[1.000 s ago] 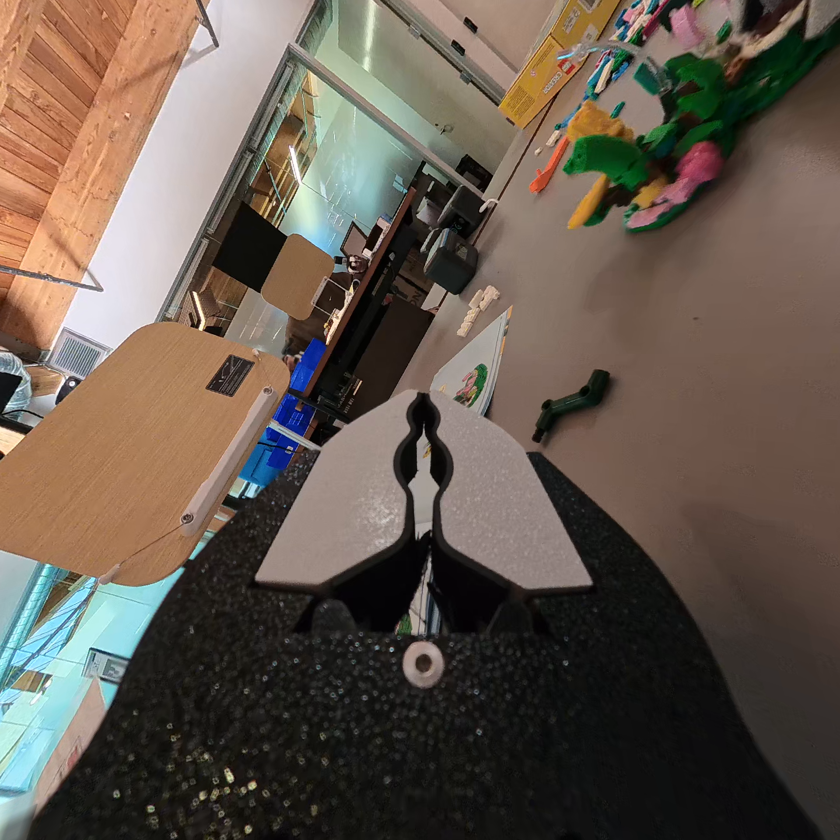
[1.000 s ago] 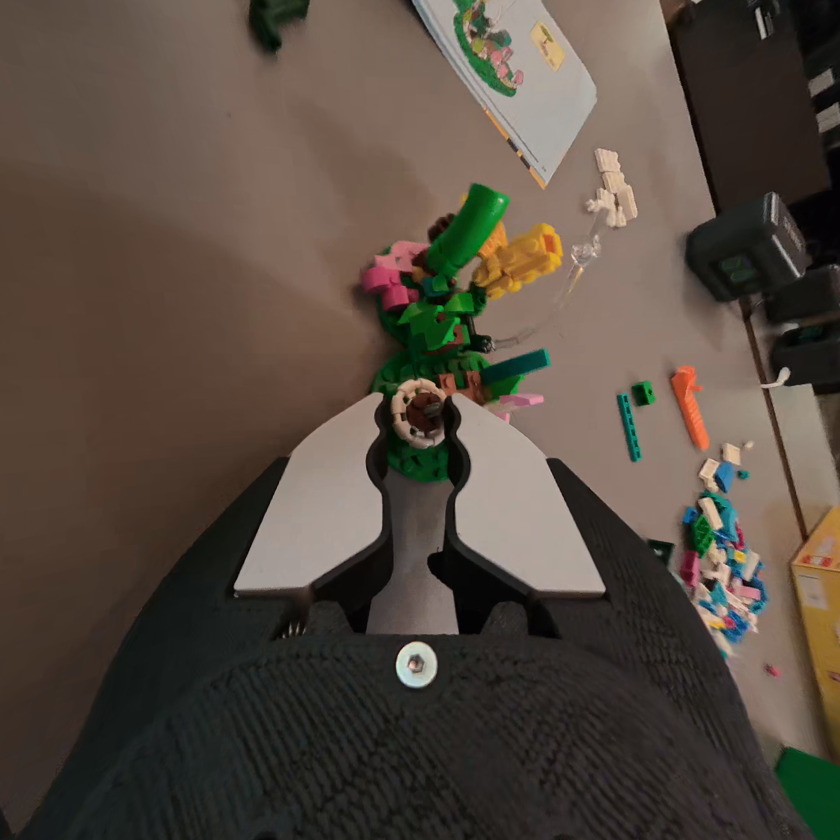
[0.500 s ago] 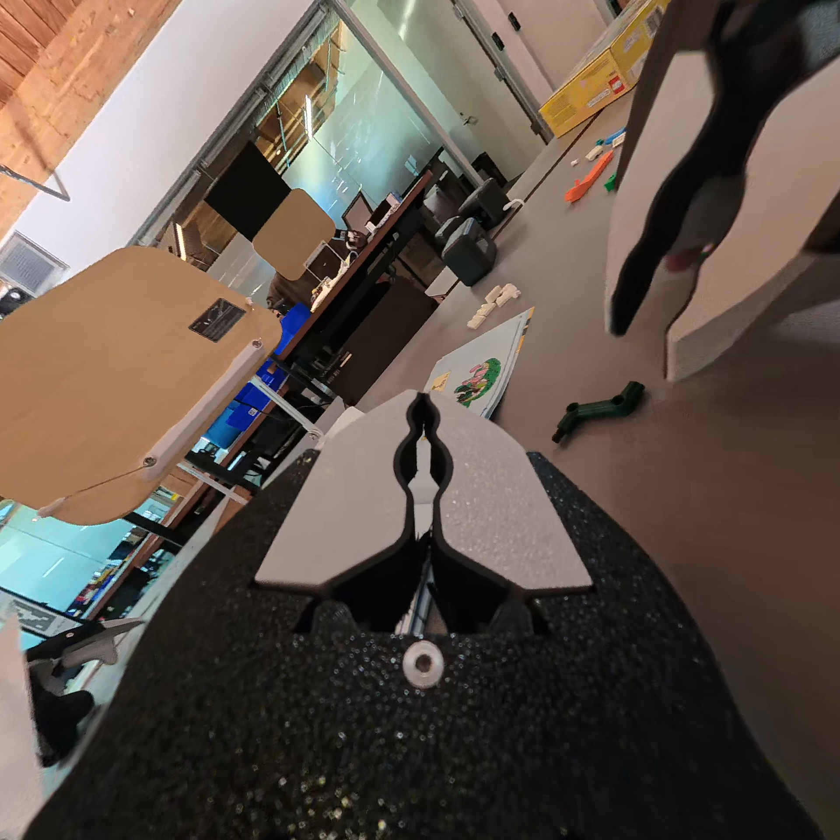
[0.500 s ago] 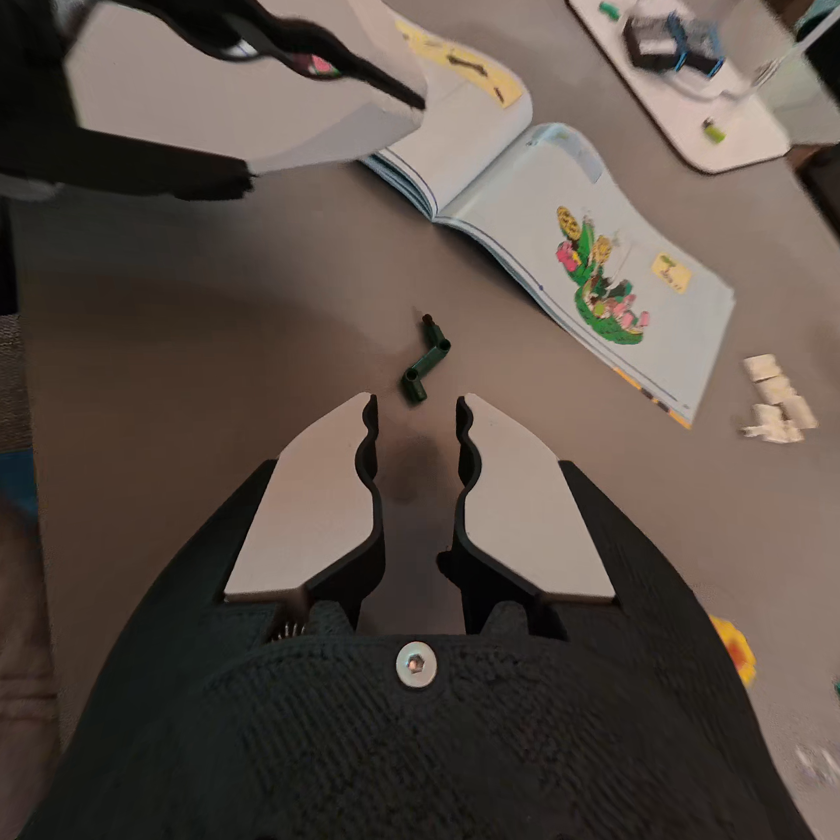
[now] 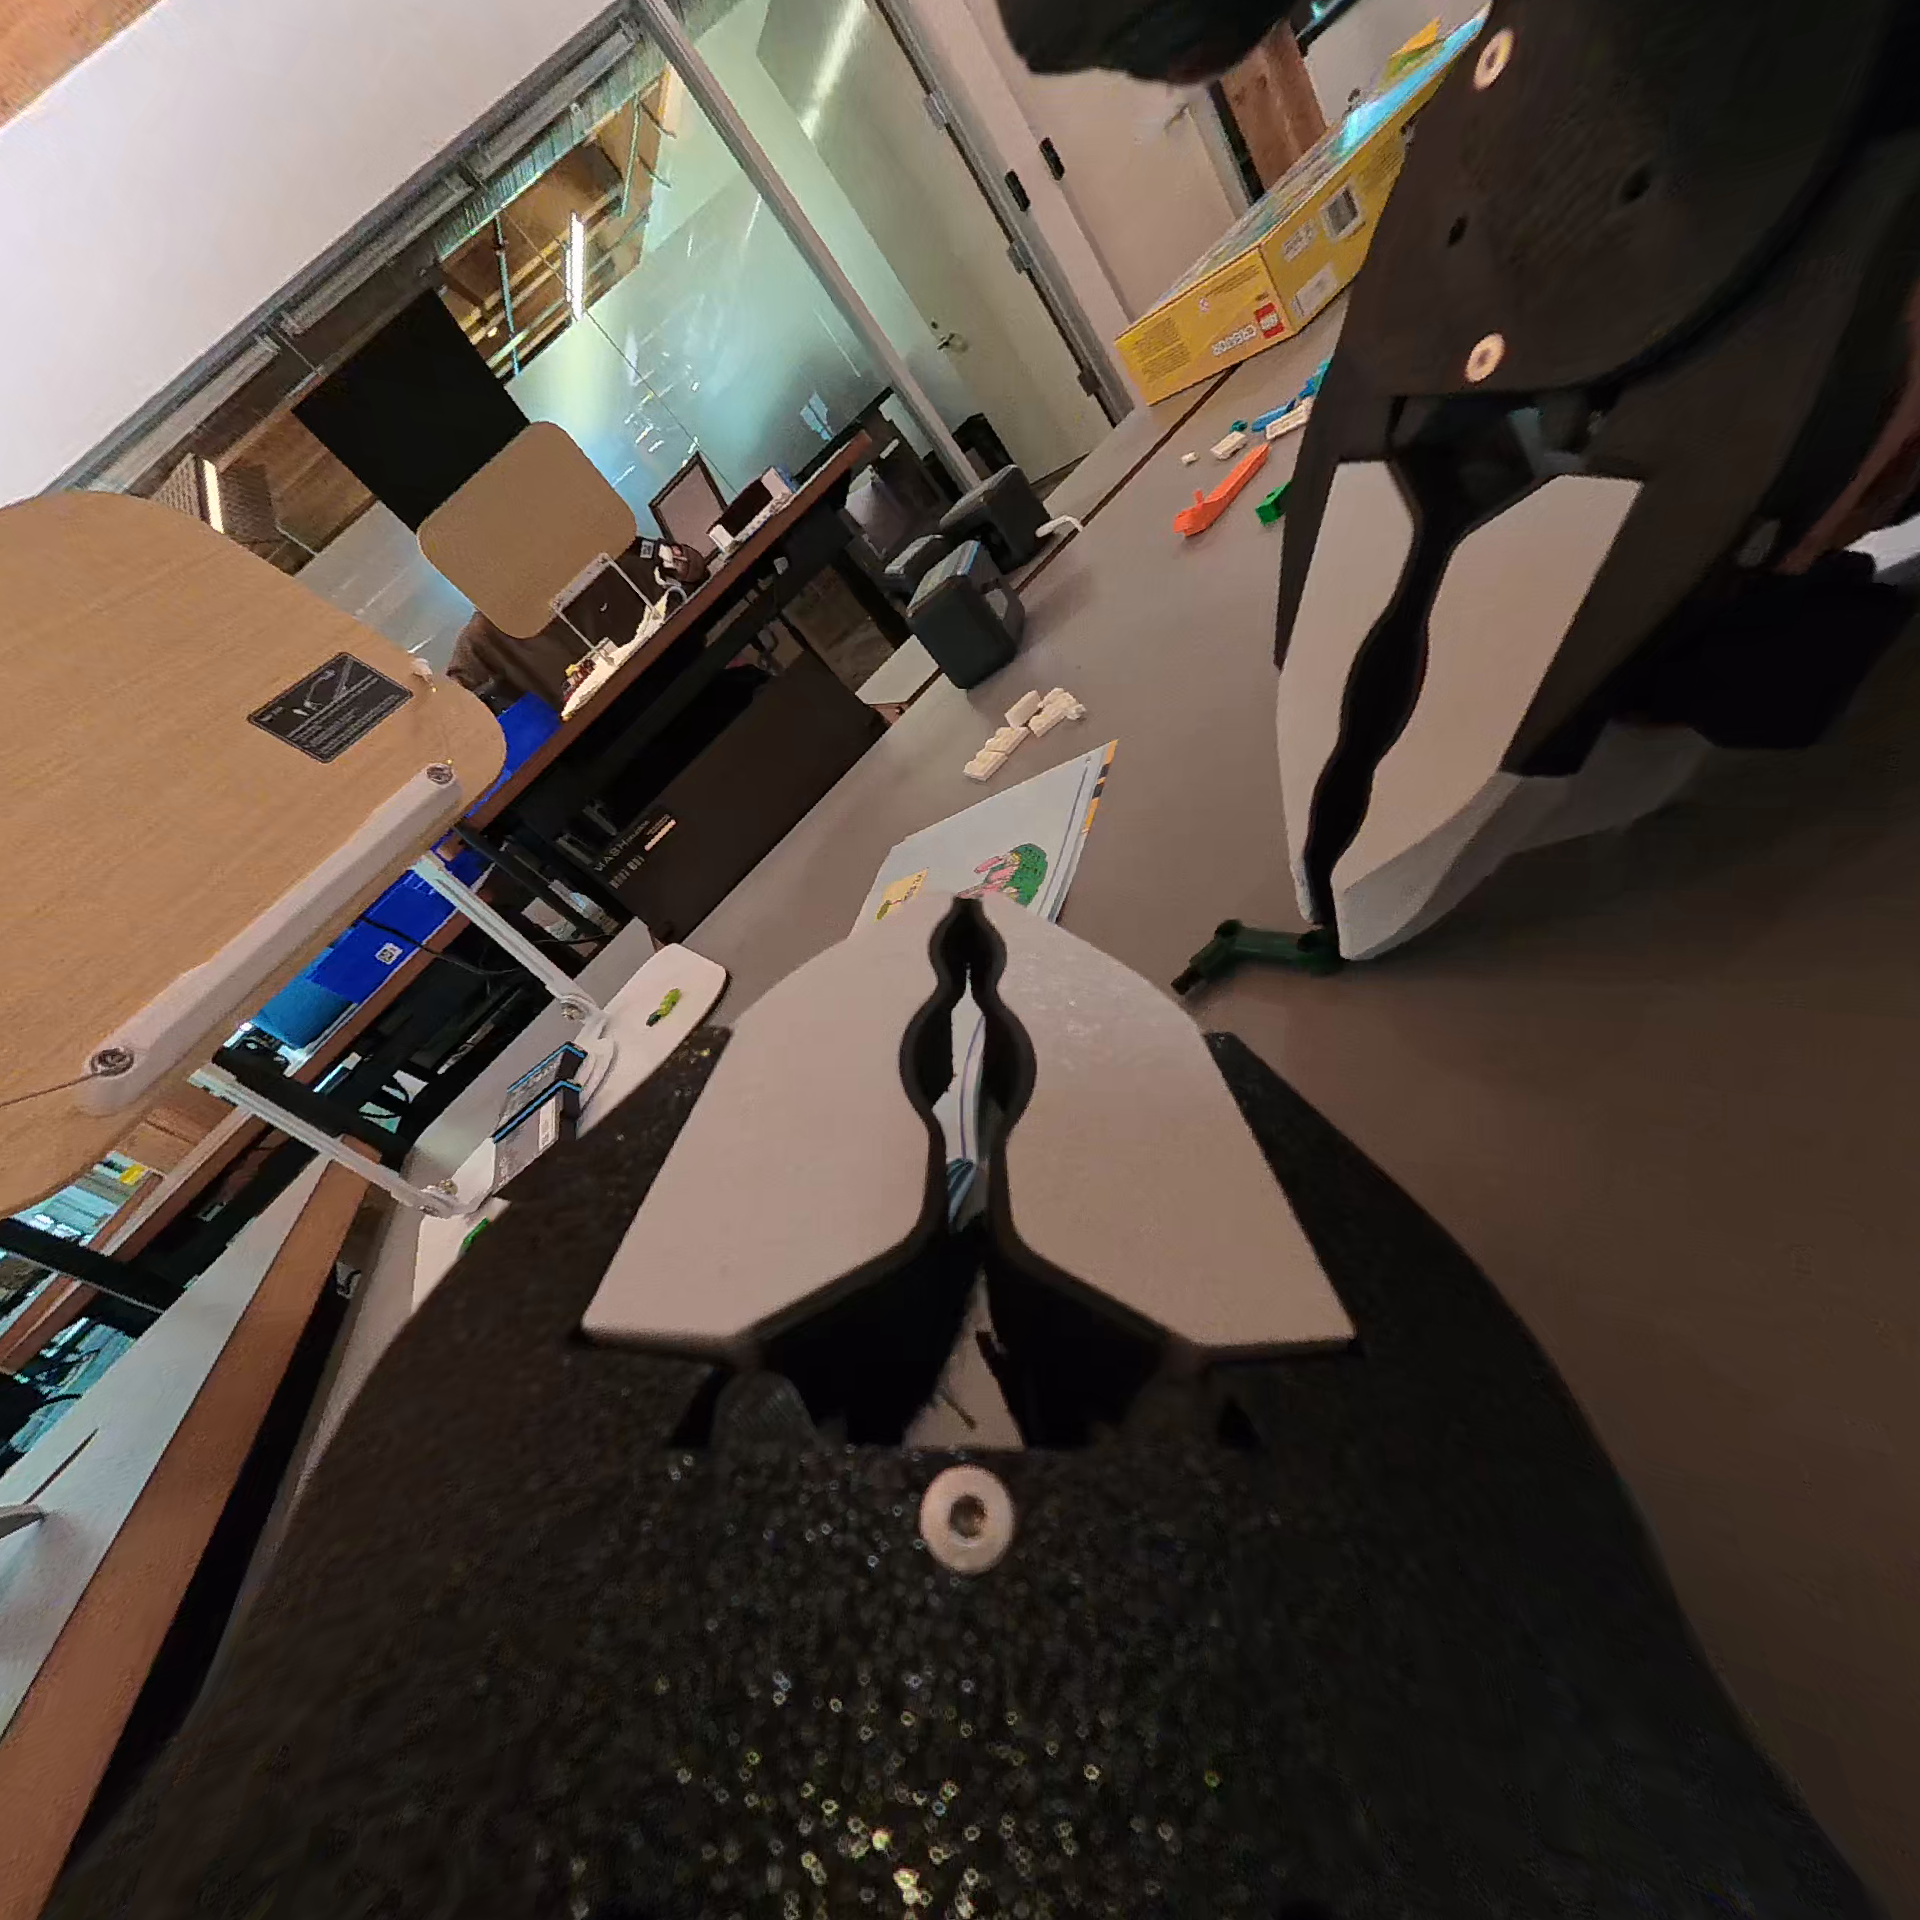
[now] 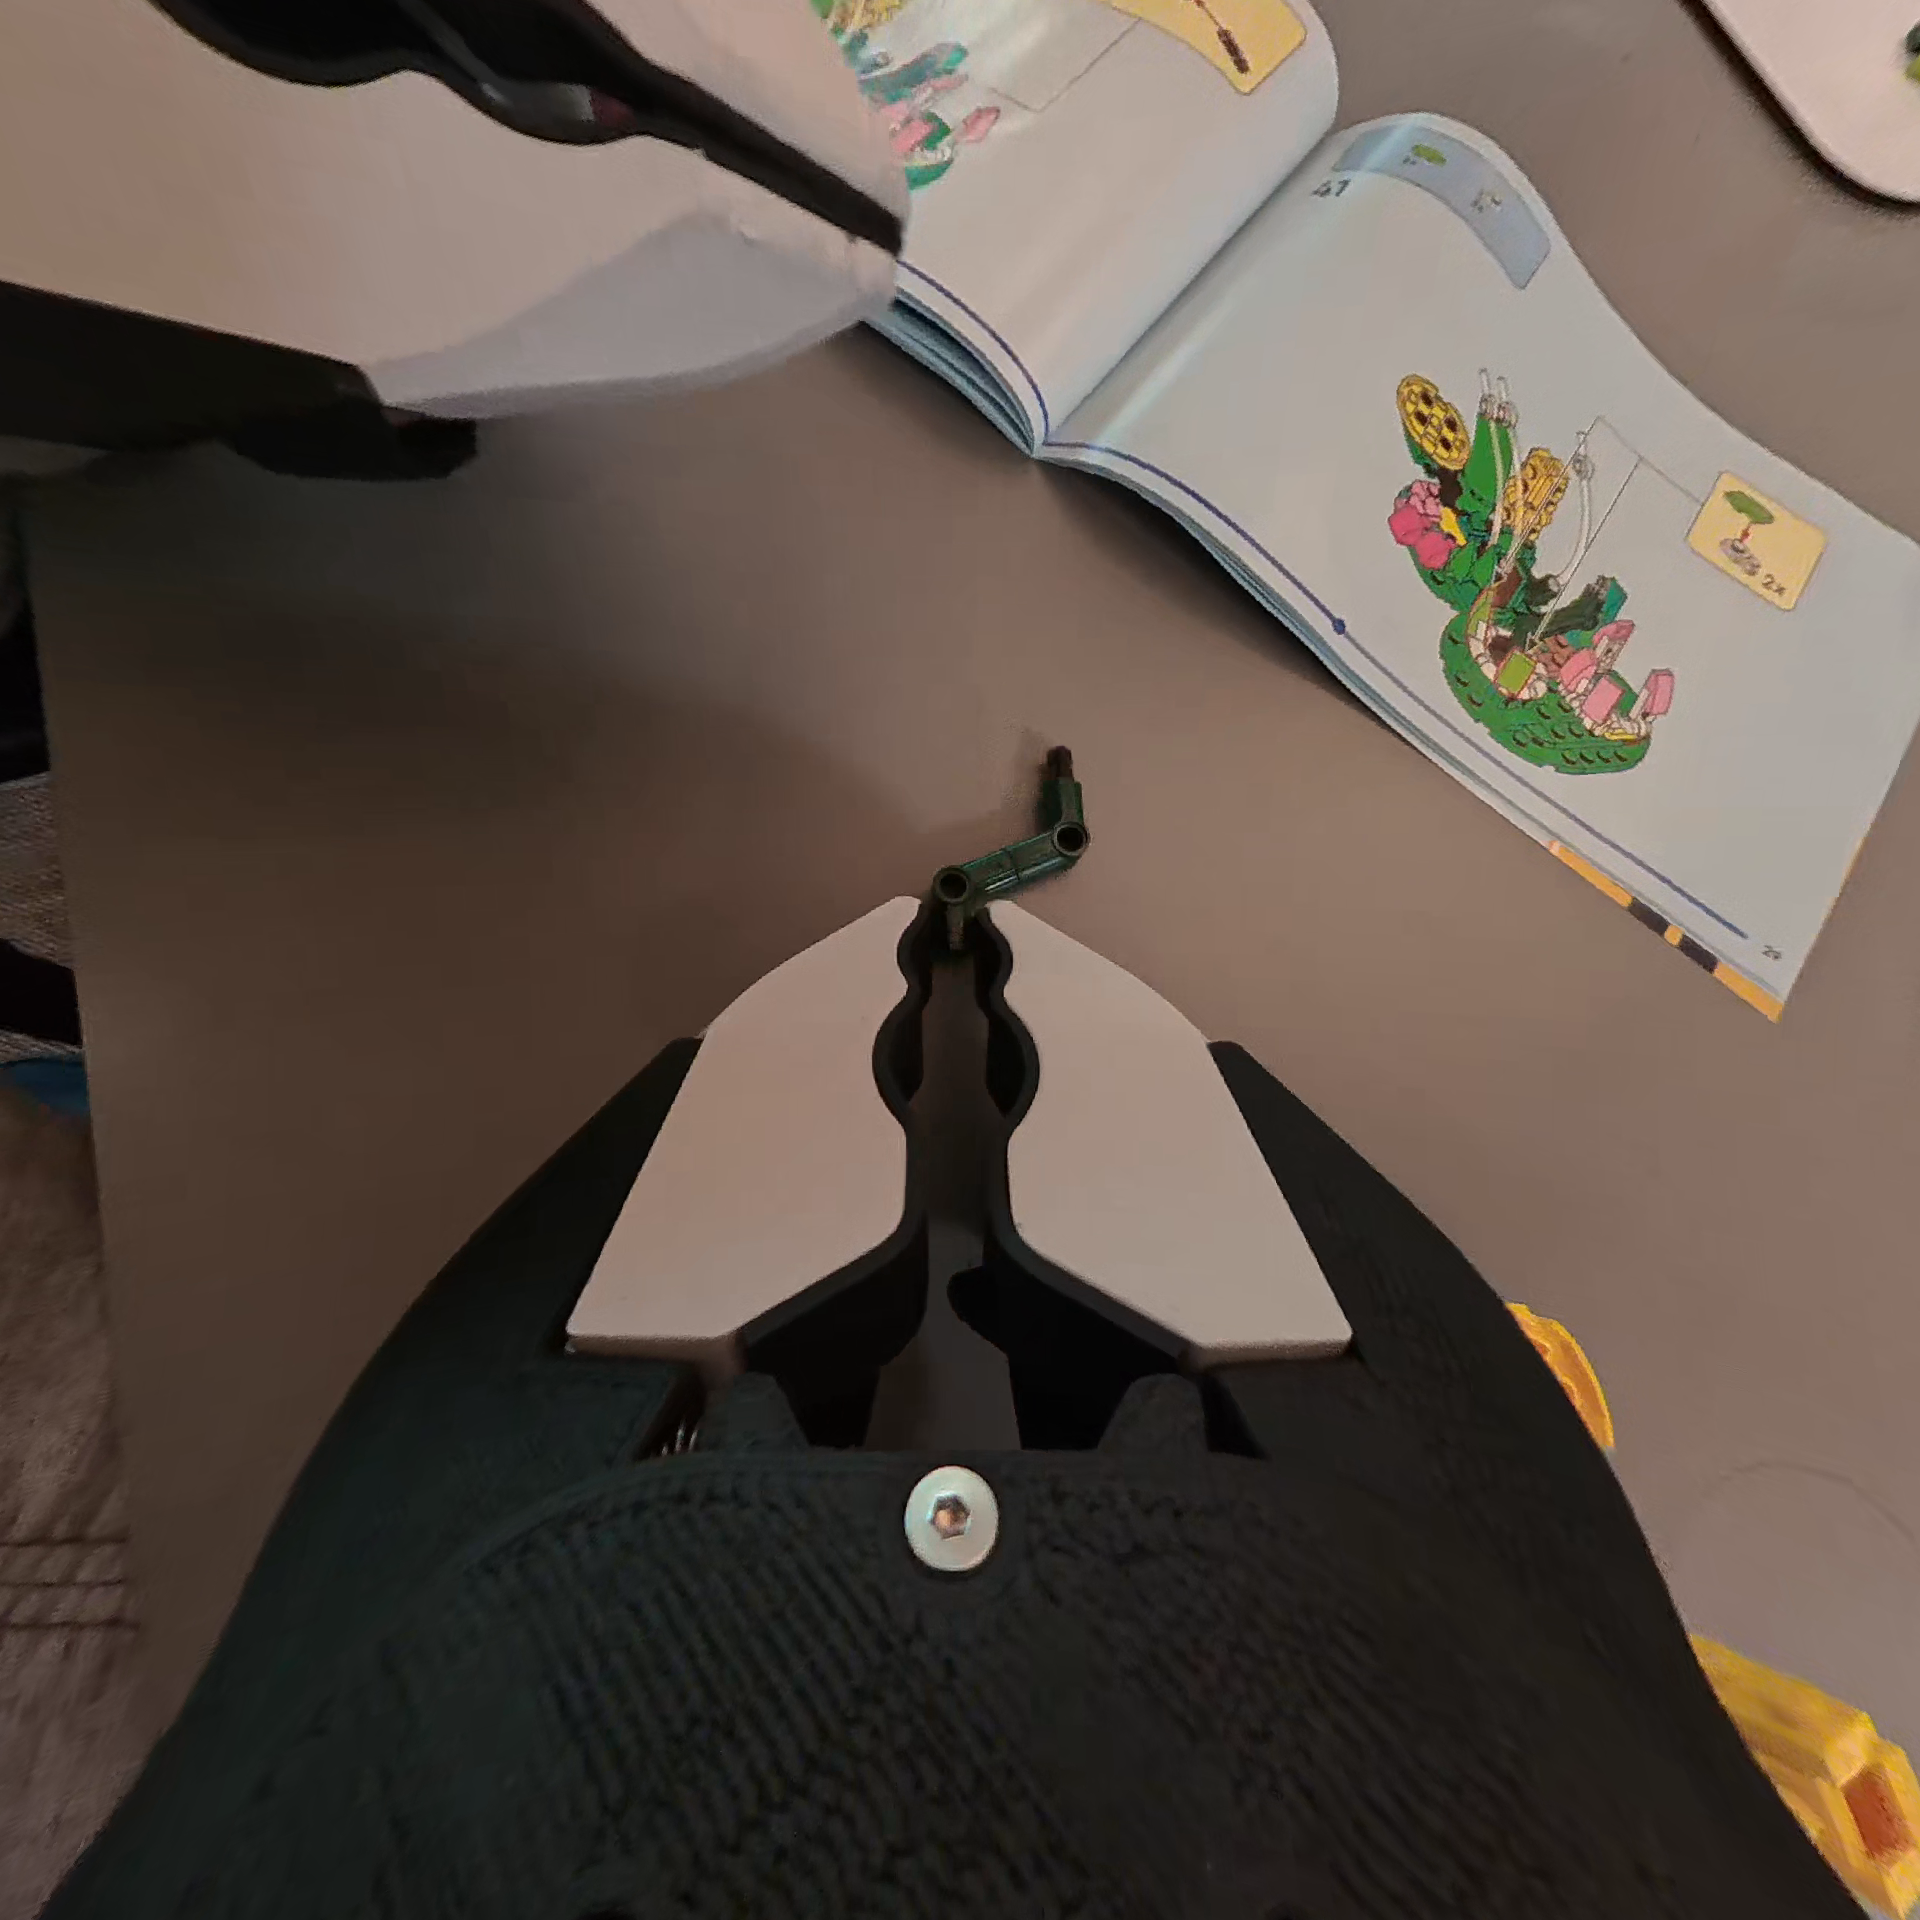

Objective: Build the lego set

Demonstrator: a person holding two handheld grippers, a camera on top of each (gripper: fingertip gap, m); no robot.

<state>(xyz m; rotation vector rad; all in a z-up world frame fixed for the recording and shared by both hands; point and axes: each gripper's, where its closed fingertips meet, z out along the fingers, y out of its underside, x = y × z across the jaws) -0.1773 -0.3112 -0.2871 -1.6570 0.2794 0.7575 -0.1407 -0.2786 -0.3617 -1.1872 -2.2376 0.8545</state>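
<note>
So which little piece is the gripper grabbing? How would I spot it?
Find the open instruction booklet lying on the grey table. Just in front of it, alone on bare tabletop, lies the dark green bent piece, with the right gripper pinching its near end. It is the only loose piece there: thin, crooked like a tiny elbow pipe, with round holes at its joints.

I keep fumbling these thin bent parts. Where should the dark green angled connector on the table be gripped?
Grip the dark green angled connector at its near end, across the short stub, coming down from above. It lies flat, and the right gripper already pinches that end.
</note>
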